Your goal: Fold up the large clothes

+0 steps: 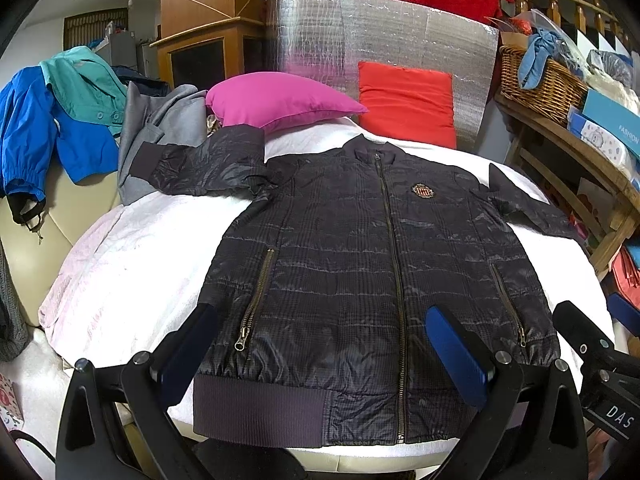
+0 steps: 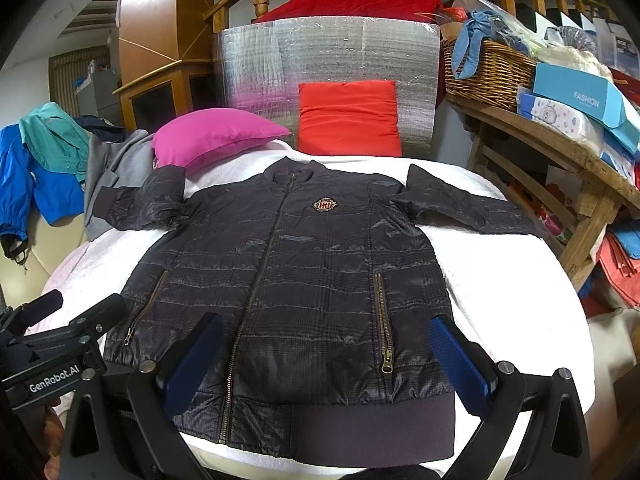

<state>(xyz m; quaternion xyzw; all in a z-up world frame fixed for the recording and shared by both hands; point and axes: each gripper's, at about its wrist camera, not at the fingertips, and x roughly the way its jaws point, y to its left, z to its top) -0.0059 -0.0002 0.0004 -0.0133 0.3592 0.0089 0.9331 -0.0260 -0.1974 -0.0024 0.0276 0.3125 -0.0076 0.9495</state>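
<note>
At the far left of the left wrist view, a blue jacket and a teal garment hang over a pale seat, with a grey coat beside them. Moving right, a magenta pillow and a red pillow lean at the head of a white-covered bed, in front of a silver foil panel. In the centre of the frame lies the task's thing, a dark quilted jacket, spread flat, front up and zipped, collar toward the pillows, ribbed hem toward the camera, both sleeves stretched out to the sides. At the right edge, a wooden shelf carries a wicker basket and boxes. Along the bottom of the frame, the left tool hovers above the hem with its blue-padded fingers wide apart, holding nothing; in the right wrist view the right tool hangs likewise over the hem, fingers spread and empty. Judging by this, folding has not begun: the jacket is laid out and smoothed, ready for the first fold. The next move probably calls for reaching to a sleeve or side edge, pinching the slippery fabric firmly, and carrying it across the body.
</note>
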